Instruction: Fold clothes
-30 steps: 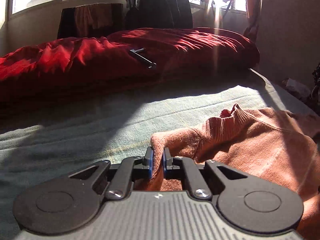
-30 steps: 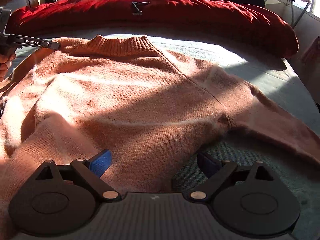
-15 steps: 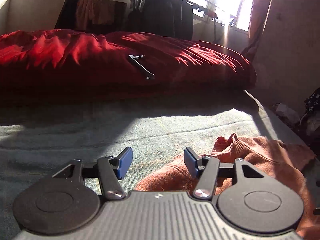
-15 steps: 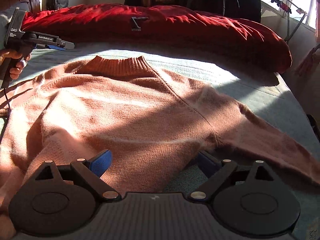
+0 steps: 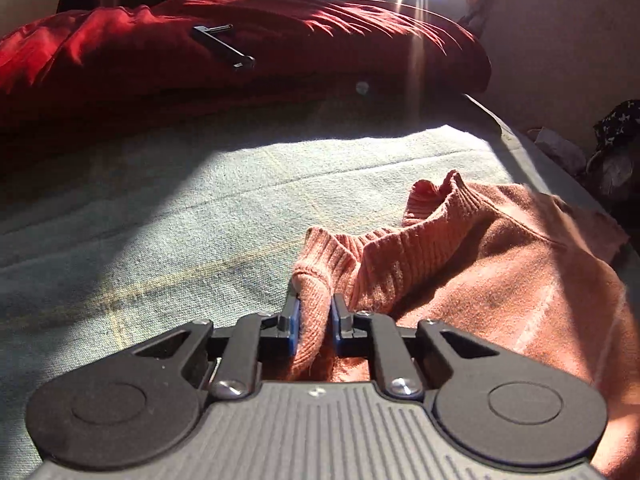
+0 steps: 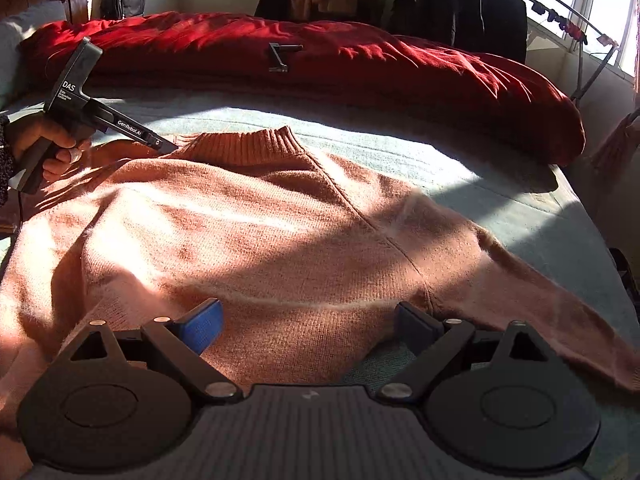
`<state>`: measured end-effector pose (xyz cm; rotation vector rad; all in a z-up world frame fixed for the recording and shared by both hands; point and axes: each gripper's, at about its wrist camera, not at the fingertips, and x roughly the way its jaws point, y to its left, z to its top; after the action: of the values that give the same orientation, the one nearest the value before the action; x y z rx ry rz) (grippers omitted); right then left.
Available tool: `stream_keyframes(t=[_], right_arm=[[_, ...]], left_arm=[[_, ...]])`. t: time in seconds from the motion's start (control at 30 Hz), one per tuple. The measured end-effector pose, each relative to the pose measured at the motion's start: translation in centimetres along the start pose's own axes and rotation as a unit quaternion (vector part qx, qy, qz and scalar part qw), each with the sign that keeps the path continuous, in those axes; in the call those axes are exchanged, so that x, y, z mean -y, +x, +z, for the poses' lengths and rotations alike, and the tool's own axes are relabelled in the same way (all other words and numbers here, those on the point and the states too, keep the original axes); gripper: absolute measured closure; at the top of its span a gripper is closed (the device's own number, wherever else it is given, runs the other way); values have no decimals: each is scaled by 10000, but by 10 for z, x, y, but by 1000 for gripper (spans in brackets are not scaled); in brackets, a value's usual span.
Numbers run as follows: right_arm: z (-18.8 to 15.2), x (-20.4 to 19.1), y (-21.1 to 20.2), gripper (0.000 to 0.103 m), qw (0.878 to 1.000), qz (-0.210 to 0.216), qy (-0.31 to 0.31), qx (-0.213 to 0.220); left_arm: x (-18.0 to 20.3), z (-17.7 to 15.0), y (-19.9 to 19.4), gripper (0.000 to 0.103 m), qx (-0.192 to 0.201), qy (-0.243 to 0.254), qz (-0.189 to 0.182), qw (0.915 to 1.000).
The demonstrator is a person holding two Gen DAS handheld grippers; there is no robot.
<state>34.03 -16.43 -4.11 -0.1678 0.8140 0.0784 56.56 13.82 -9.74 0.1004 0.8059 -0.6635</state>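
Note:
An orange knitted sweater [image 6: 280, 232] lies spread face up on the bed, its ribbed collar [image 6: 244, 146] at the far side. My left gripper [image 5: 314, 304] is closing tight, and its pads press on a raised fold of the sweater [image 5: 500, 280] just left of the collar. In the right wrist view that left gripper [image 6: 168, 147] reaches the shoulder beside the collar, held by a person's hand [image 6: 52, 140]. My right gripper [image 6: 308, 316] hangs open over the sweater's lower body with nothing pinched between its blue pads.
A pale green sheet [image 5: 160, 220] covers the bed. A red duvet [image 6: 360, 72] is bunched along the far side with a black metal tool [image 6: 280, 56] on it. Dark clothes hang on a rack [image 6: 480, 12] by the windows. The bed's right edge [image 5: 540, 148] drops to a cluttered floor.
My left gripper let go of the sweater, opened, shifted along the shoulder and shut again on a fold by the collar. My right gripper stayed open over the lower body.

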Motion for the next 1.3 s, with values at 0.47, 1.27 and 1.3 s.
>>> stream_keyframes(t=[0.47, 1.27, 1.3], right_arm=[[29, 3, 7, 8, 9991, 295, -253, 152], [166, 50, 237, 46, 9718, 1831, -1431, -393], [164, 54, 239, 44, 9702, 1929, -1410, -394]], left_arm=[[-29, 12, -22, 88, 611, -488, 892, 9929], [-29, -8, 11, 58, -62, -431, 452, 9980], [-28, -8, 11, 58, -75, -420, 479, 9979]])
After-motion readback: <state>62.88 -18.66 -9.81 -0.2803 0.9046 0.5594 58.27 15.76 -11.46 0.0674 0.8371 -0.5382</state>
